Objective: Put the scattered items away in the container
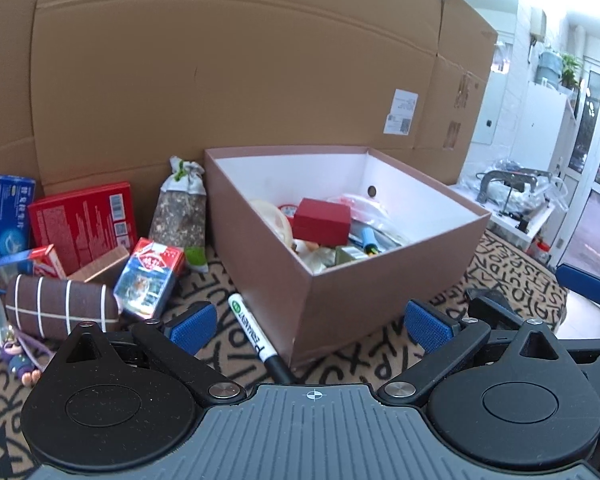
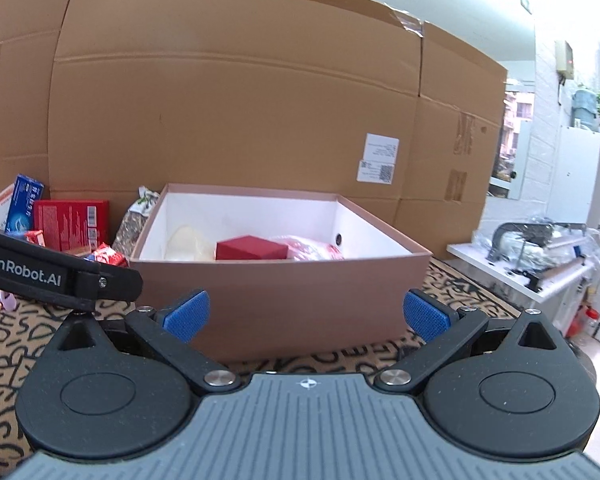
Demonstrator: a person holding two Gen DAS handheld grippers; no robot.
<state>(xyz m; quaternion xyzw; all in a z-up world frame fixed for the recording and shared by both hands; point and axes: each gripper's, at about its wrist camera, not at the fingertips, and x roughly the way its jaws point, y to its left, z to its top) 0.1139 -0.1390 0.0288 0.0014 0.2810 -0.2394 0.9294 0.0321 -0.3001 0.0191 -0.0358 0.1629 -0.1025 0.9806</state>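
A pink-brown box [image 1: 380, 280] with a white inside sits on the lettered mat and holds a red case [image 1: 320, 220] and several other items. It also shows in the right wrist view [image 2: 300, 300]. My left gripper [image 1: 310, 326] is open and empty, low in front of the box's near corner. A white marker [image 1: 252, 328] lies on the mat between its fingers, next to the box. Scattered items lie left of the box: a card pack [image 1: 148, 280], a brown striped case [image 1: 60, 312], a red box [image 1: 84, 224], a sachet bag [image 1: 180, 208]. My right gripper [image 2: 306, 316] is open and empty, facing the box's front wall.
A big cardboard sheet [image 1: 240, 60] stands behind everything. A blue box [image 1: 12, 216] and a small purple figure [image 1: 20, 360] lie at the far left. A white shelf with tools [image 2: 540, 252] stands at the right. The left gripper's arm [image 2: 52, 276] crosses the right view's left side.
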